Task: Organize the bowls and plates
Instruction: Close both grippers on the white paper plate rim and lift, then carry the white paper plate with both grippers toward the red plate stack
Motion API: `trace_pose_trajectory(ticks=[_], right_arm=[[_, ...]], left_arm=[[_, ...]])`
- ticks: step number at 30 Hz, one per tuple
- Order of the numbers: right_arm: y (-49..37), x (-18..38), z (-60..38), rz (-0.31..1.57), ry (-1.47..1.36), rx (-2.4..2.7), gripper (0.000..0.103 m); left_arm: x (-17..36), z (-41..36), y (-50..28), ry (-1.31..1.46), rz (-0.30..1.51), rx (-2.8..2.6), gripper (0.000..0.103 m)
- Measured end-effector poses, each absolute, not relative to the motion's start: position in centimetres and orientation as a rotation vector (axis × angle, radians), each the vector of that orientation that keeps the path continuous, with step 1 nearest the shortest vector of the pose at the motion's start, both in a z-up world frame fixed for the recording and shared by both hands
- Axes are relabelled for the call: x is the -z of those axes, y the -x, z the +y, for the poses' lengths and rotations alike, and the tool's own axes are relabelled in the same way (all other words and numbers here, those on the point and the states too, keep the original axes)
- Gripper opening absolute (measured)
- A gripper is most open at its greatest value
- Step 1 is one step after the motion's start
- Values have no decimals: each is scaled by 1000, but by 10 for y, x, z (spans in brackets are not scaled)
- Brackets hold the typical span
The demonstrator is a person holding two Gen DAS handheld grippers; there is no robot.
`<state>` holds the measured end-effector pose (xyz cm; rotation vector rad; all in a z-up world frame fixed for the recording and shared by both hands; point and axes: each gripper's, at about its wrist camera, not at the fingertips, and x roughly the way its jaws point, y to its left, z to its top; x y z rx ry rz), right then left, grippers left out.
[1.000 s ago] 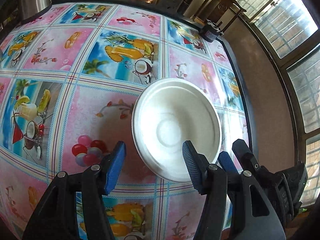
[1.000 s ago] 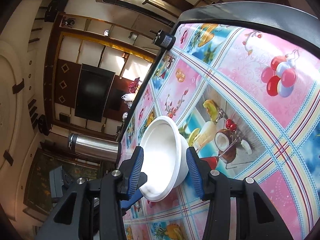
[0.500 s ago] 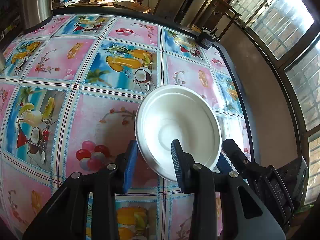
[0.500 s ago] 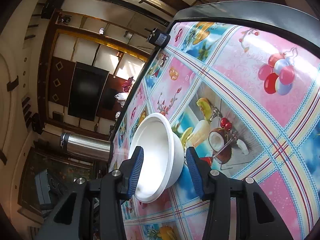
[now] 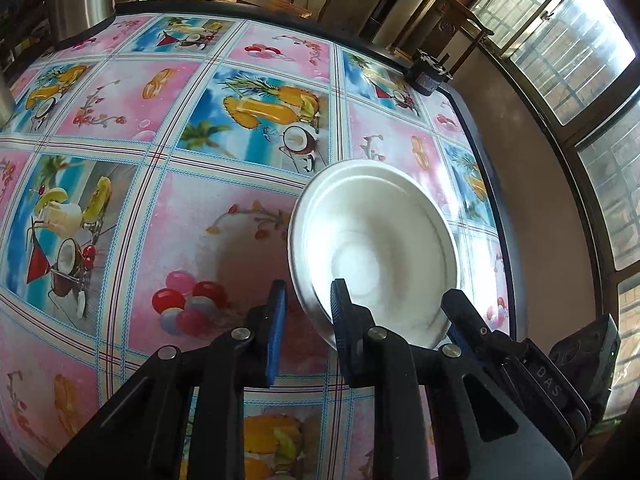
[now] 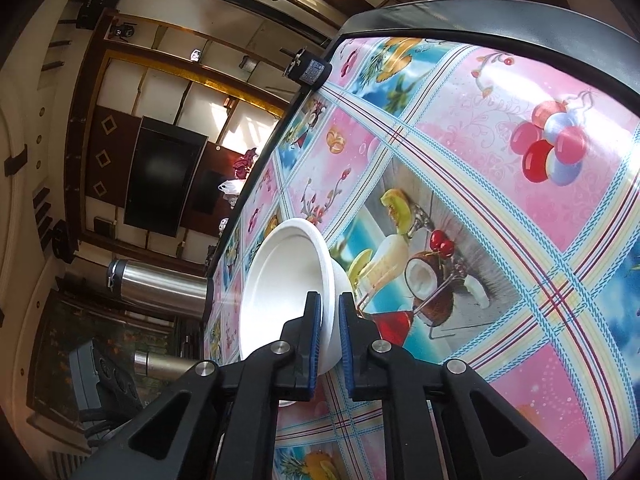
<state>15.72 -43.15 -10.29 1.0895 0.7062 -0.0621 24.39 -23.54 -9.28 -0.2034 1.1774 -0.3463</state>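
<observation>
A single white bowl (image 5: 372, 248) sits on the fruit-print tablecloth (image 5: 192, 216) near the table's right edge. My left gripper (image 5: 308, 312) straddles its near-left rim, one finger inside the bowl and one outside. A narrow gap still shows at the outer finger, so it is open. In the right wrist view my right gripper (image 6: 330, 320) is shut on the rim of the bowl (image 6: 288, 280). One of its fingers (image 5: 460, 312) appears at the bowl's near-right rim in the left wrist view.
A small black device (image 5: 426, 76) stands at the table's far right corner, also visible as the black device (image 6: 310, 70). A steel flask (image 6: 160, 292) stands beyond the bowl. The dark table edge (image 5: 492, 184) runs close to the bowl's right, with windows (image 5: 560, 32) behind.
Both grippers have narrowed around the bowl's rim. The right one went from wide open to clamped on it. The left one moved in and closed to a small gap.
</observation>
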Motion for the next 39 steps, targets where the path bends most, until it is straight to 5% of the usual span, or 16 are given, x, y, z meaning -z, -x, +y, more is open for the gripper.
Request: trace_pose_trajectory(ticks=[8, 39], right_arm=[[-157, 102, -430, 706, -1086, 62, 8], [-157, 95, -381, 906, -1051, -30, 7]], left_arm=[[91, -227, -241, 239, 1132, 335, 10], [92, -151, -196, 388, 1151, 354, 10]])
